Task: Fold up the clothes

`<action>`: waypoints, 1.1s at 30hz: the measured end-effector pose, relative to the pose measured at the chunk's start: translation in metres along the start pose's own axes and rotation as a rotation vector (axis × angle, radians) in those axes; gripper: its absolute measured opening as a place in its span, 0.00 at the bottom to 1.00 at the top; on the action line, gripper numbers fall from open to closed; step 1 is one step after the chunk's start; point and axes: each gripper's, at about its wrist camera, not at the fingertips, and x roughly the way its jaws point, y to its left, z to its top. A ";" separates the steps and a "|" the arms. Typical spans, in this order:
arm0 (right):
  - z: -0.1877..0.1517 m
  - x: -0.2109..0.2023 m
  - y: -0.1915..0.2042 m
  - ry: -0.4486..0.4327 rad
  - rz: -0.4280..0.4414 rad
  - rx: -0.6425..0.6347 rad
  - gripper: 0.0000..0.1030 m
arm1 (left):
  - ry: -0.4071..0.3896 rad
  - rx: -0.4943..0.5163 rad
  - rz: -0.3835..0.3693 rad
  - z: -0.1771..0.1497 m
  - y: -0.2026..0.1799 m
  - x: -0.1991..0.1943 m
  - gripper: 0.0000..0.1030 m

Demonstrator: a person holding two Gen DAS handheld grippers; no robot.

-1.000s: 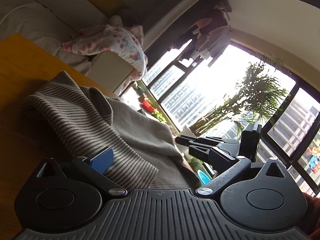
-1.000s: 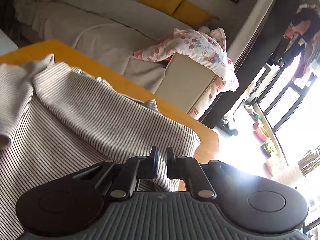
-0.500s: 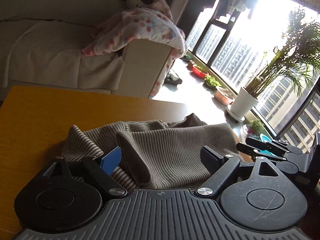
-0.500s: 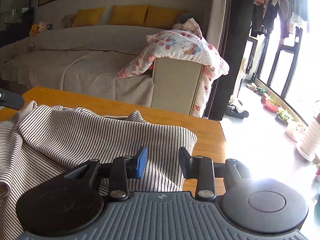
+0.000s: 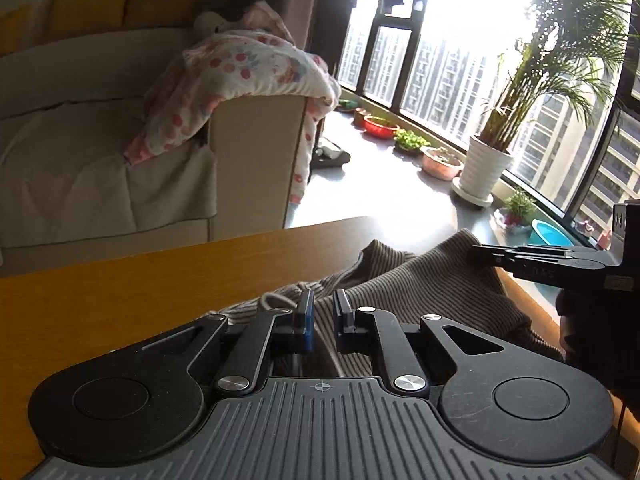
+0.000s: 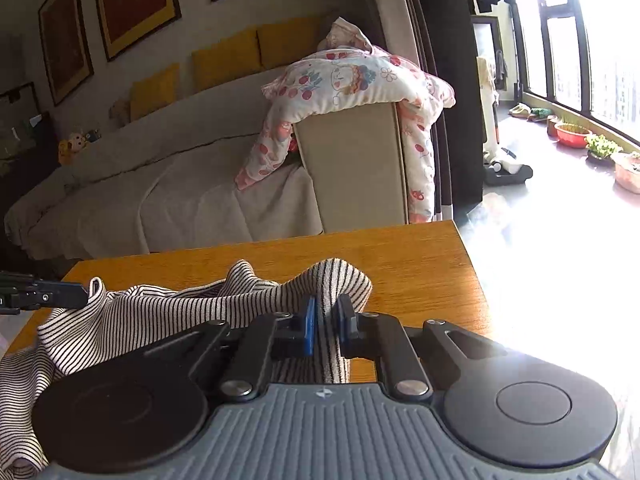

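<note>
- Nearest, in the right wrist view: the right gripper (image 6: 325, 320), its jaws closing, with a fold of the striped knit garment (image 6: 168, 312) pinched between the blue pads.
- In the left wrist view, the left gripper (image 5: 322, 314) has its jaws drawn in on another edge of the same garment (image 5: 420, 292); striped cloth runs between the pads, so it looks gripped there.
- The garment lies bunched on the wooden table (image 6: 400, 248), spreading from about 6 o'clock toward 9 o'clock in the right view.
- Progress, as a judgement: early. Both edges seem to be in hand, but the cloth is rumpled, with no neat fold visible. Smoothing and folding remain.
- At 3 o'clock in the left view, the other gripper reaches in from the frame edge, touching the cloth.
- Hard to make out: the garment's type, sleeves or neckline; much of it is hidden under the gripper bodies and cut off at the frame edge.
- Farther off, at 11 o'clock: a beige sofa (image 6: 180, 184) with a floral blanket (image 6: 352, 80) draped over its arm.
- Farthest, at 2 o'clock: glaring windows wash out detail around a potted palm (image 5: 486, 168).
</note>
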 end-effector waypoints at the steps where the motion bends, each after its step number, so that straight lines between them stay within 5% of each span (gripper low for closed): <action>1: -0.002 0.001 -0.001 0.012 -0.028 -0.013 0.10 | 0.013 0.033 0.034 0.001 -0.002 0.005 0.11; 4: -0.006 0.006 -0.005 0.049 -0.113 -0.052 0.10 | 0.092 0.133 0.241 -0.010 0.002 0.029 0.11; 6: -0.008 0.005 -0.007 0.059 -0.158 -0.075 0.10 | 0.101 0.130 0.316 -0.017 0.012 0.027 0.12; 9: -0.004 -0.015 -0.004 0.018 -0.139 -0.071 0.23 | 0.060 0.006 0.240 -0.015 0.031 -0.001 0.22; 11: 0.002 -0.033 0.004 -0.002 -0.082 -0.043 0.45 | 0.019 -0.050 0.164 -0.012 0.034 -0.023 0.37; 13: 0.006 -0.050 0.015 0.000 -0.005 -0.005 0.48 | -0.018 -0.074 0.138 -0.011 0.033 -0.042 0.49; 16: -0.004 -0.071 0.038 0.076 0.186 0.087 0.48 | -0.038 -0.121 0.153 -0.012 0.037 -0.064 0.60; 21: -0.042 -0.075 0.079 0.330 0.506 0.306 0.44 | -0.062 -0.215 0.161 -0.022 0.048 -0.091 0.84; 24: -0.056 -0.062 0.104 0.409 0.548 0.355 0.39 | -0.091 -0.278 0.170 -0.030 0.054 -0.111 0.96; 30: -0.063 -0.044 0.169 0.388 0.535 0.161 0.39 | 0.004 -0.446 0.166 -0.047 0.071 -0.132 1.00; 33: -0.055 -0.038 0.194 0.330 0.524 0.064 0.14 | 0.027 -0.489 0.115 -0.051 0.082 -0.138 1.00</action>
